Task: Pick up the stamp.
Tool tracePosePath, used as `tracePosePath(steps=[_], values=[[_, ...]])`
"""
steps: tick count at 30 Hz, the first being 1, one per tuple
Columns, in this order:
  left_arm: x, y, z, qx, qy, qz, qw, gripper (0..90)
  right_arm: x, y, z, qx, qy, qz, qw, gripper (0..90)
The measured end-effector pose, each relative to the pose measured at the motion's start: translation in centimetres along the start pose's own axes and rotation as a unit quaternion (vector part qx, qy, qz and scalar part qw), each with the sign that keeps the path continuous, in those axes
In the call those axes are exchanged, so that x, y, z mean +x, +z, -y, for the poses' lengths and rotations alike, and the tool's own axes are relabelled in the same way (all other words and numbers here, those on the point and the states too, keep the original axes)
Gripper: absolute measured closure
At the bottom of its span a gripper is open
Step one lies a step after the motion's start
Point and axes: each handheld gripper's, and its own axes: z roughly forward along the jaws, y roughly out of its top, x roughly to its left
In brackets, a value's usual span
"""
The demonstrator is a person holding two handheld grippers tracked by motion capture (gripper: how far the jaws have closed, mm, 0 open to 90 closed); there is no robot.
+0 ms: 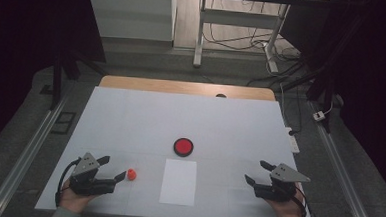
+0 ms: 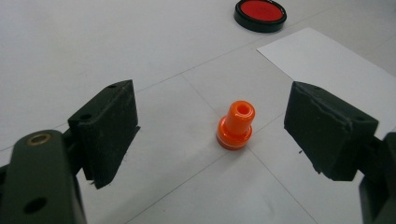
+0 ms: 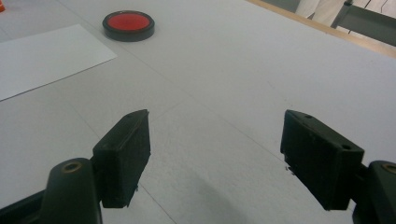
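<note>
Left gripper (image 1: 114, 167): jaws spread, empty, low at the table's (image 1: 130, 115) near-left. Orange peg (image 2: 236, 125): upright on the table just beyond the jaws, touching neither. White sheet (image 1: 178, 182): flat, right of the peg. Red disc (image 1: 183, 146): black-rimmed, just past the sheet. Right gripper (image 1: 257, 173): jaws spread, empty, near-right, well apart from the sheet.

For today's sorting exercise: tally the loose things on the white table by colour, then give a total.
Orange: 1, the small stamp
Red with a black rim: 1, the round ink pad
White: 1, the sheet of paper
Total: 3
</note>
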Motion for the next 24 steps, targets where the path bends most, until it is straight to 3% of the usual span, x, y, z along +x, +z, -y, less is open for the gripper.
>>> tracePosePath(steps=[24], values=[[-0.16, -0.18, 0.01, -0.001, 0.001, 0.003, 1.0000, 18.1, -0.16, 0.46, 0.24, 0.010, 0.004, 0.001, 0.9999, 27.3]])
